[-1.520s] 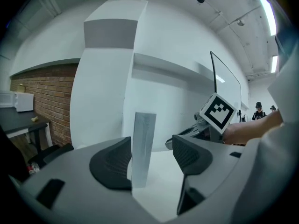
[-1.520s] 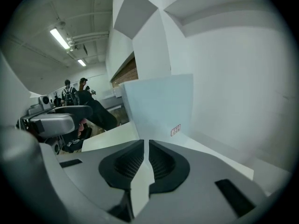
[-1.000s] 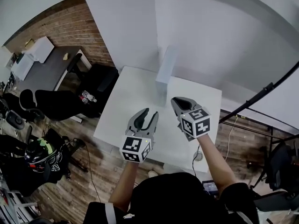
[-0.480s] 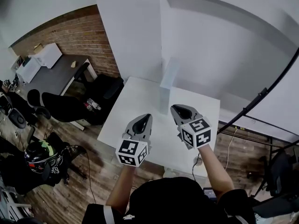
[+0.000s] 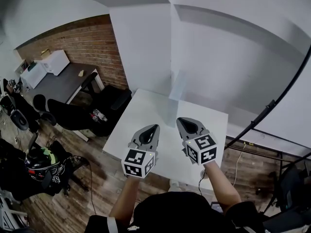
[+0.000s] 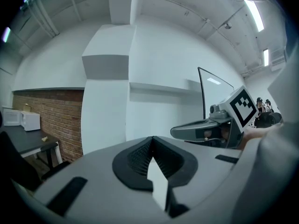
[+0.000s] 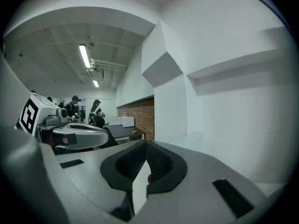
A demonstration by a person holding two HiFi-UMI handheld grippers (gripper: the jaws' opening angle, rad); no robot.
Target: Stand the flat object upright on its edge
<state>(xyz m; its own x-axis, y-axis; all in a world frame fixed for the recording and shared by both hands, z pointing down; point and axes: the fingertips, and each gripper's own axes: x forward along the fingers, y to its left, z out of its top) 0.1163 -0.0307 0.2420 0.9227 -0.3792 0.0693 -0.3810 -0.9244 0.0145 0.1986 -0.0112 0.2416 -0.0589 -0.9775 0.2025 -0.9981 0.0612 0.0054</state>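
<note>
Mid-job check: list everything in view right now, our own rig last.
board: one, pale, upright on its edge at the table's far side
table: one, white, centre of the head view
desk: one, dark, by the brick wall, left
appliance: one, white, on the desk
chairs: several, black, between desk and table
helmet: one, black and green, on the floor, left
people: a few, dark, far off in the right gripper view
left gripper: grey, shut, empty, over the table
right gripper: grey, shut, empty, over the table
</note>
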